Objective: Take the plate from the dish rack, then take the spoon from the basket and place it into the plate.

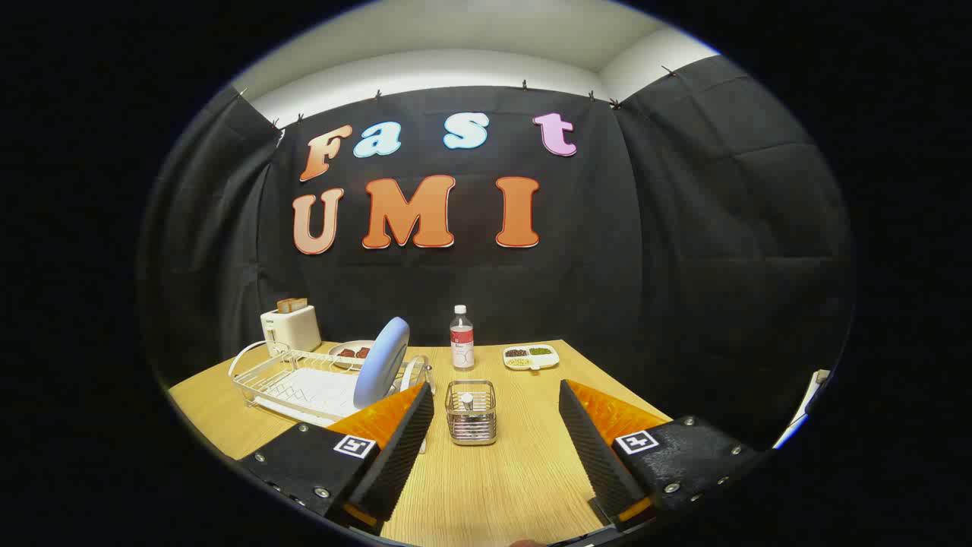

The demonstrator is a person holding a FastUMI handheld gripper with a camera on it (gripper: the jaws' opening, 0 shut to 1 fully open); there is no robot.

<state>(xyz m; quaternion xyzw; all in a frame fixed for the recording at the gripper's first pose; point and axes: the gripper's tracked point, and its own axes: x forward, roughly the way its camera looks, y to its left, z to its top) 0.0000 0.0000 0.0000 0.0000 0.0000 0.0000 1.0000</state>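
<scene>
A pale blue plate [382, 362] stands on edge in the white wire dish rack [292, 380], which lies beyond my left finger. A small wire basket [471, 412] stands on the wooden table straight ahead, between and just beyond my fingertips, with a spoon handle [468, 400] poking up inside it. My gripper [497, 399] hovers above the near part of the table, open wide, with nothing between its fingers.
A white toaster [289, 327] sits behind the rack, with a plate of food [351, 352] beside it. A clear bottle [461, 338] and a divided white dish [531, 355] stand at the table's far edge. Bare wood [493, 479] lies between my fingers.
</scene>
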